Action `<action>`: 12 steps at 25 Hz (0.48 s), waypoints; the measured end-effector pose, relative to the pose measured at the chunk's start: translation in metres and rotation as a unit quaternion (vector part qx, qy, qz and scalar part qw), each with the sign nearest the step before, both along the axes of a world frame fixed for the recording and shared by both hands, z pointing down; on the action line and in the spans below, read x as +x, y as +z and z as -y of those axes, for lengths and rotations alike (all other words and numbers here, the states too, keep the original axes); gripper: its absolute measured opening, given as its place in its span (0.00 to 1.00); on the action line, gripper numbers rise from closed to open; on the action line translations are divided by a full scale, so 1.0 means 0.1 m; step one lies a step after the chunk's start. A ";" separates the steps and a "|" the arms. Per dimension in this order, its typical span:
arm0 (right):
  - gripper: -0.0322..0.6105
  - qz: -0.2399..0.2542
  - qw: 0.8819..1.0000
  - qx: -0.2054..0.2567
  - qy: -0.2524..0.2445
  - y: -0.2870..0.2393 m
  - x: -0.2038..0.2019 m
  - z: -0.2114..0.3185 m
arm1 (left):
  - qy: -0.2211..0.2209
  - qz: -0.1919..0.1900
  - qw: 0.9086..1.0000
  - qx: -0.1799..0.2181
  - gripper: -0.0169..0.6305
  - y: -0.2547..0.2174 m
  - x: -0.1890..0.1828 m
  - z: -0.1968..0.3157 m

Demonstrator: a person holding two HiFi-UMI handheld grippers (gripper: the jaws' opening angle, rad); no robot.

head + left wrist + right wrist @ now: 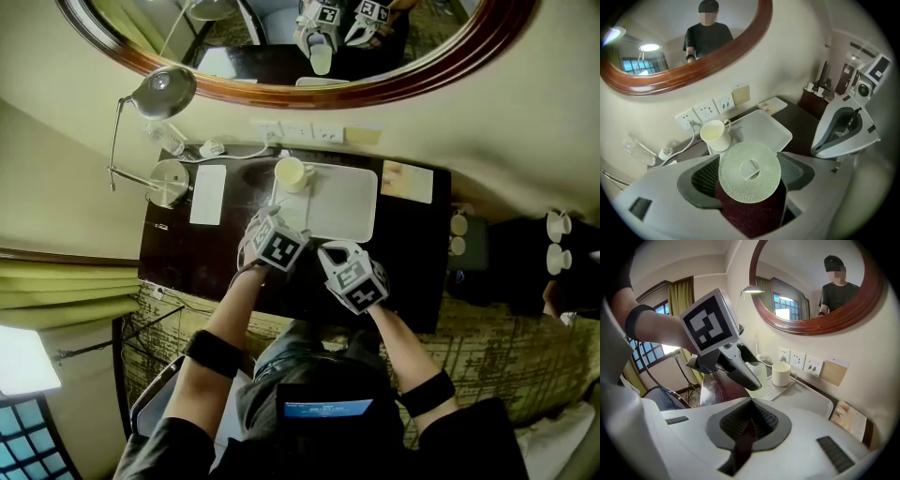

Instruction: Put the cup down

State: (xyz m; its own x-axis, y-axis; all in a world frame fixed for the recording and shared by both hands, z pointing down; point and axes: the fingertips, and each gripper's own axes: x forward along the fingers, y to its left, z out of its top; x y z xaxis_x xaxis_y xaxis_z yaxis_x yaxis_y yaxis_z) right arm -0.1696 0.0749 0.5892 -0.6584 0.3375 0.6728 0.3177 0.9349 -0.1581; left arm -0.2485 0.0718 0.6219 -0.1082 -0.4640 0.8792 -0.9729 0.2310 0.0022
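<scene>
A clear, textured glass cup sits between the jaws of my left gripper, its round base facing the camera; the jaws are shut on it. In the head view the left gripper hovers over the dark desk, at the near left edge of a white tray. A cream mug stands on the tray's far left corner. The right gripper view shows the glass cup under the left gripper's body. My right gripper is beside it to the right, shut and empty.
A desk lamp with a round base stands at the desk's left, next to a white card. Wall sockets and an oval mirror are behind the tray. A leaflet lies at the right, with cups beyond.
</scene>
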 end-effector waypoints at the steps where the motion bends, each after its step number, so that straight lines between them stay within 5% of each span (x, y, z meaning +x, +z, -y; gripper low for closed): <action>1: 0.05 -0.002 1.000 -0.001 0.001 0.01 -0.06 -0.02 | 0.003 0.002 1.000 -0.001 0.61 0.04 -0.06 0.00; 12: 0.05 -0.006 1.000 -0.009 0.023 0.19 -0.50 -0.03 | 0.031 0.015 0.999 -0.011 0.61 0.42 -0.49 0.08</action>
